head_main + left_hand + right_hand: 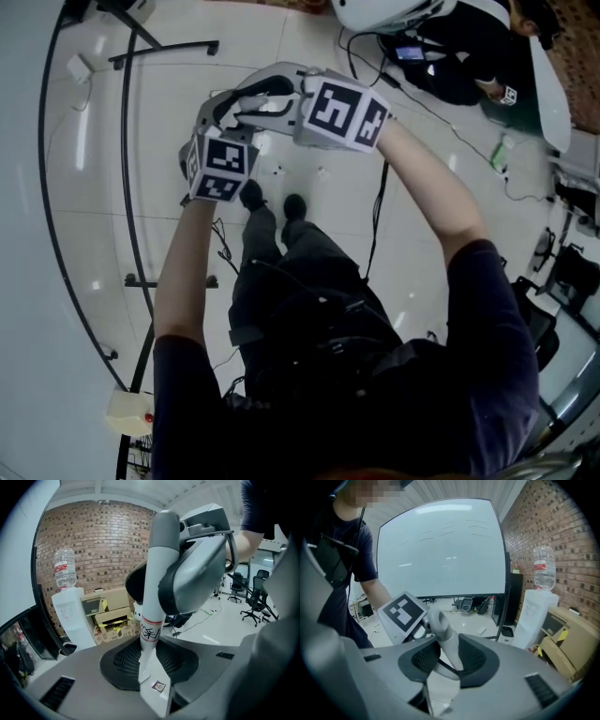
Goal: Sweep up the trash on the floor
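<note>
Small white scraps (277,171) lie on the pale tiled floor just ahead of my shoes (251,195). Both grippers are held close together above them. My left gripper (217,111) is shut on a white handle (152,616) with a red band, dark print and a grey end. It rises from between the jaws of the left gripper (150,667). My right gripper (255,94) is shut on a grey-tipped white handle (447,644), which stands in the right gripper's (445,667) jaws. I cannot tell whether both hold the same handle. Its lower end is hidden.
A whiteboard (440,550) on a black wheeled frame (127,187) stands to the left. A water dispenser (70,616) and cardboard boxes (110,616) line the brick wall. Cables (380,197) cross the floor, office chairs (255,602) stand farther off, and another person (459,66) sits ahead right.
</note>
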The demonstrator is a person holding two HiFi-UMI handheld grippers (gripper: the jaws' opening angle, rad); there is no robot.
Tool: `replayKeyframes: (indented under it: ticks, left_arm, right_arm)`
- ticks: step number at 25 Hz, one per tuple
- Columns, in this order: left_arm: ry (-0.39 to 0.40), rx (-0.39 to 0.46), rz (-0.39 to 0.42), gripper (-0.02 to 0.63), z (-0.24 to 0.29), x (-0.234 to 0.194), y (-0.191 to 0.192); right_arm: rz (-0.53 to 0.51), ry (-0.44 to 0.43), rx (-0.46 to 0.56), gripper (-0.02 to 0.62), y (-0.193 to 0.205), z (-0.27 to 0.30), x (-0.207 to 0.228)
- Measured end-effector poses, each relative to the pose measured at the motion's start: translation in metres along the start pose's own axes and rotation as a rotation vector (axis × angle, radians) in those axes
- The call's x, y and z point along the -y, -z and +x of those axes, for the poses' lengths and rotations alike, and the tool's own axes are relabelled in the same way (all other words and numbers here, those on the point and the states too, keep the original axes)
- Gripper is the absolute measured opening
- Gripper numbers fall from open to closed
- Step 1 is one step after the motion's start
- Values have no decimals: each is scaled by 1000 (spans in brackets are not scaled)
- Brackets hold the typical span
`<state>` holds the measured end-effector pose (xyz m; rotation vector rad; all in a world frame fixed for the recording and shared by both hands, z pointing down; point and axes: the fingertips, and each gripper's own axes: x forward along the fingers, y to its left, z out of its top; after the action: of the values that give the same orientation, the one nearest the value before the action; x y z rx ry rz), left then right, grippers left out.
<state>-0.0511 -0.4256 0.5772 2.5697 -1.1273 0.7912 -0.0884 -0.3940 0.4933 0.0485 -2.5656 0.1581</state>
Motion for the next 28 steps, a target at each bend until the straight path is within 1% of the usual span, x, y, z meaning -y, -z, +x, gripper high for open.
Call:
replayKeyframes:
  ticks: [4,7,10,12,14,19,21,24,26,28]
  left_arm:
    - [7,-23,-13,95,20,2,14]
    - [41,-62,-4,97,31,12,22]
    - [68,-60,-11,97,34,23,19]
    - [83,-54,7,97,36,30,14]
    - [102,-64,29,97,38,40,14]
    - [144,-103,39,104,31,68,27]
    - [142,-104,11,104,26,77,30]
    - [140,-102,-56,110,19,90,34]
    - [139,-106,-74,112,15,101,39]
    - [139,-110,-74,115,12,113,43]
  right_arm:
    - [18,-19,-7,138,22,8,4]
    - [35,-38,-24,146,36,10,1]
    - [103,-29,14,150,40,1,0]
    - [154,-17,40,152,43,-9,1]
    - [187,-11,46,154,49,-15,-3]
    - [243,-38,56,161,63,-23,-30]
    - [284,-32,84,164,65,-28,-39]
    - [332,-22,115,167,69,-33,-51]
    - [331,-30,104,167,75,-36,-63]
    - [321,-39,85,167,81,-39,-76]
